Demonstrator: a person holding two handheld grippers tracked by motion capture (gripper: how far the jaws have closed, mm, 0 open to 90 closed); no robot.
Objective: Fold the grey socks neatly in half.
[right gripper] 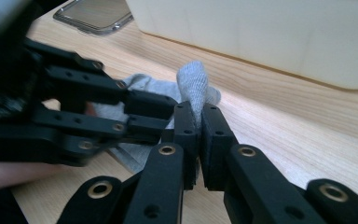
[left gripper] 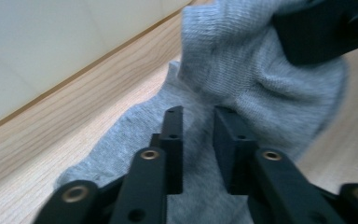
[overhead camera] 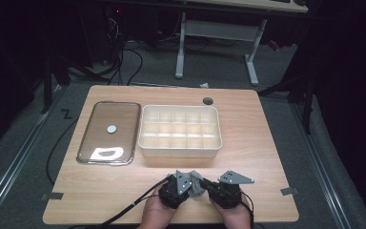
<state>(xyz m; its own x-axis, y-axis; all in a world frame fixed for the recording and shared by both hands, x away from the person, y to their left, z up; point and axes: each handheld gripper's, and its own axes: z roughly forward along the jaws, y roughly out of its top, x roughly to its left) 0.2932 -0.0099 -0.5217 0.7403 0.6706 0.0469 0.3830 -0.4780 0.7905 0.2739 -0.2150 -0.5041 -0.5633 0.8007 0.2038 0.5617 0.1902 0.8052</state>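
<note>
A grey sock point(overhead camera: 196, 183) lies bunched on the wooden table point(overhead camera: 267, 143) near its front edge, between the two hand-held grippers. My right gripper point(right gripper: 199, 111) is shut on a raised fold of the sock point(right gripper: 192, 84), lifting it into a peak. My left gripper point(left gripper: 198, 122) points at the flat part of the sock point(left gripper: 135, 126). Its jaws stand a narrow gap apart with grey fabric showing in the gap. The two grippers sit tip to tip, left gripper point(overhead camera: 187, 182) and right gripper point(overhead camera: 209, 187).
A white box with several compartments point(overhead camera: 180, 131) stands just beyond the sock at the table's middle. To its left lies a clear lid with a metal rim point(overhead camera: 108, 132). Beyond the table stand a desk frame and cables on the floor.
</note>
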